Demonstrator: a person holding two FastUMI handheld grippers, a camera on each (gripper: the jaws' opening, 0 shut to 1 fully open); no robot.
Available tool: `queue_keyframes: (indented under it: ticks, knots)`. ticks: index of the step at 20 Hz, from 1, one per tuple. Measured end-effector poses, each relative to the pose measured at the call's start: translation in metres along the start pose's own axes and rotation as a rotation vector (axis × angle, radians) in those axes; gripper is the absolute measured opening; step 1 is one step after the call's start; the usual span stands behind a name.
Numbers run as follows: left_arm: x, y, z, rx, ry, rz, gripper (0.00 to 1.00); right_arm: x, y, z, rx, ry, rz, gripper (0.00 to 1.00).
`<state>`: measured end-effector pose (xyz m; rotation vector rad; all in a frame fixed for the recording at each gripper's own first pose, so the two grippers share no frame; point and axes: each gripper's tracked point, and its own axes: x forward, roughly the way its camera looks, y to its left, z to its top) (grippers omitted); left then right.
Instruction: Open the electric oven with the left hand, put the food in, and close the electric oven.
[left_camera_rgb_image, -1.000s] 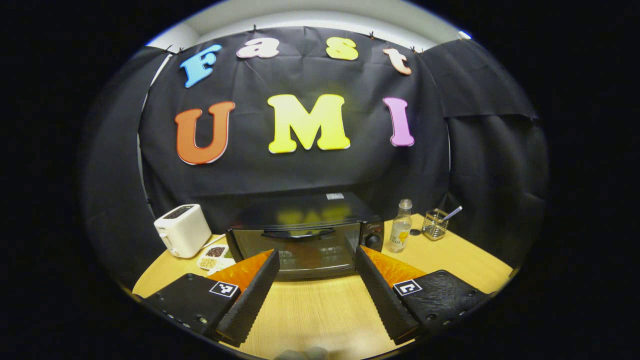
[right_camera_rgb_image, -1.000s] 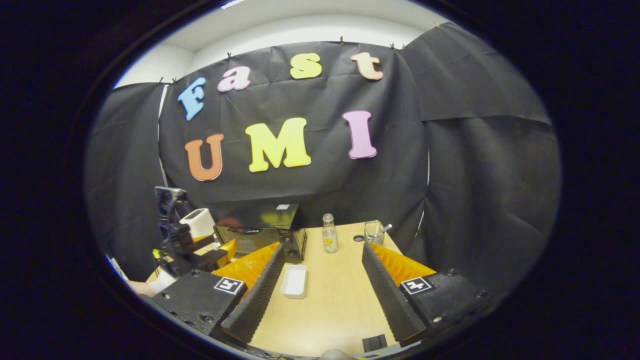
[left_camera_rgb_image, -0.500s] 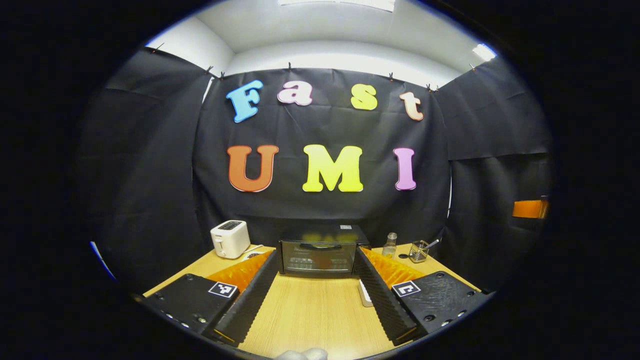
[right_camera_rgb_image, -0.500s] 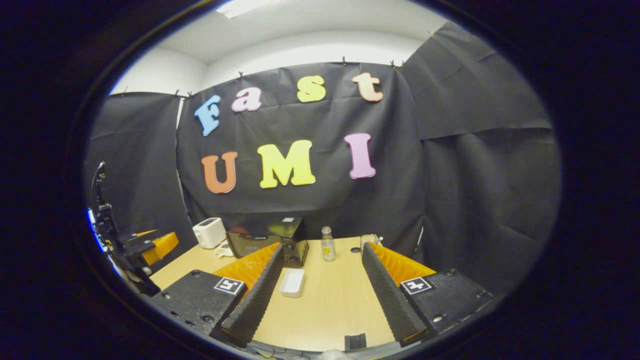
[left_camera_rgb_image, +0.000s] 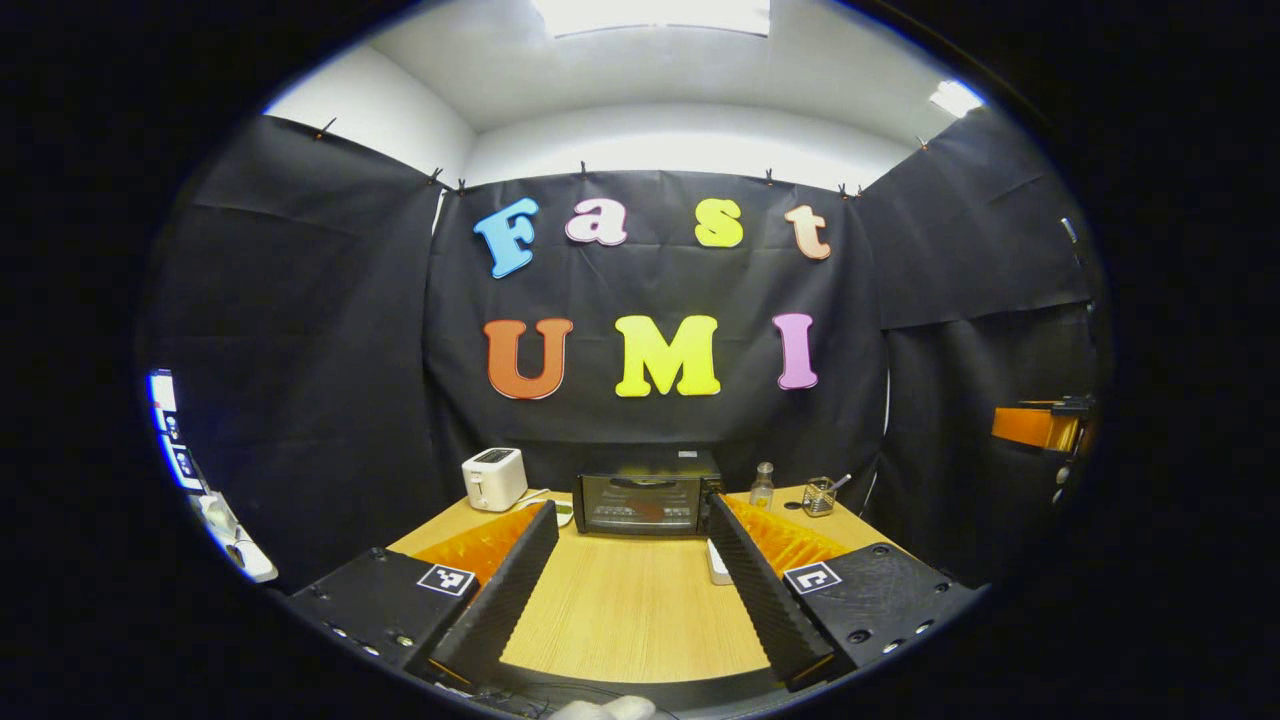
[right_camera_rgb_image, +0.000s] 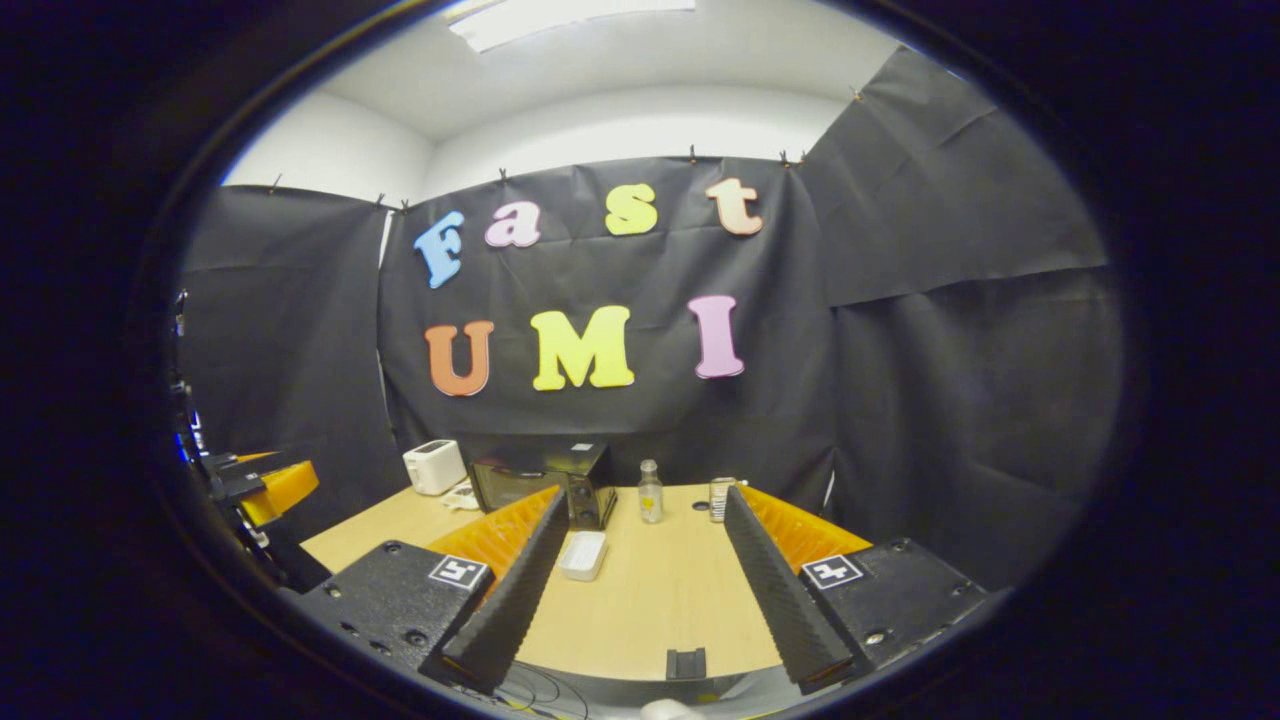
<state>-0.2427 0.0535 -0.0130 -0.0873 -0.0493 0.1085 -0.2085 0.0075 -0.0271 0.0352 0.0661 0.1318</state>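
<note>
The black electric oven (left_camera_rgb_image: 645, 503) stands at the back of the wooden table (left_camera_rgb_image: 630, 610), its glass door shut. My left gripper (left_camera_rgb_image: 631, 520) is open and empty, held well back from the oven and facing it. A white rectangular tray (right_camera_rgb_image: 583, 555) lies on the table in front of the oven's right end; what it holds is too small to tell. In the left gripper view the tray (left_camera_rgb_image: 716, 563) peeks out beside my right finger. My right gripper (right_camera_rgb_image: 645, 512) is open and empty, back over the table's near edge. The oven (right_camera_rgb_image: 545, 478) sits left of centre there.
A white toaster (left_camera_rgb_image: 493, 478) stands left of the oven, with a small dish (left_camera_rgb_image: 563, 512) beside it. A clear bottle (left_camera_rgb_image: 762, 485) and a glass holder (left_camera_rgb_image: 820, 495) stand to its right. The other gripper (right_camera_rgb_image: 265, 485) hangs at the far left.
Both grippers have drawn back from the oven and tilted upward, so the oven looks smaller and farther. The oven door stays shut. Both grippers remain open.
</note>
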Motion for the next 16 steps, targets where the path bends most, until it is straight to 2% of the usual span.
queue_keyframes:
  ticks: [1,5,6,7,9,10,11,13,14,16]
  knots:
    - [-0.005,0.001,0.002,0.007,0.004,-0.005,0.96,0.000,0.001,0.000,-0.001,-0.002,0.000,0.99]
    - [-0.008,0.004,0.020,0.009,-0.023,-0.027,0.96,-0.003,0.008,0.006,0.022,-0.015,-0.020,0.99]
    - [-0.006,0.007,0.021,0.010,-0.007,-0.028,0.96,-0.005,0.008,0.001,0.019,0.009,-0.033,0.96]
    - [-0.007,0.010,0.022,0.009,-0.009,-0.028,0.96,-0.006,0.010,0.001,0.013,0.008,-0.030,0.99]
    - [-0.005,0.021,0.034,0.013,-0.040,-0.010,0.97,-0.004,0.005,-0.001,0.009,0.018,-0.063,0.96]
    - [-0.003,0.026,0.033,0.009,-0.034,-0.005,0.96,-0.005,0.004,-0.007,0.015,0.031,-0.074,0.99]
    - [-0.004,0.026,0.034,0.005,-0.037,-0.012,0.96,-0.005,0.006,-0.006,0.023,0.027,-0.080,0.96]
    - [-0.002,0.036,0.035,0.016,-0.033,-0.006,0.97,-0.006,0.006,-0.007,0.017,0.035,-0.095,0.99]
    - [-0.002,0.041,0.035,0.024,-0.032,0.000,0.97,-0.005,0.007,-0.005,0.014,0.030,-0.099,0.96]
    - [-0.001,0.042,0.038,0.018,-0.031,-0.009,0.97,-0.005,0.012,0.000,0.015,0.020,-0.105,0.99]
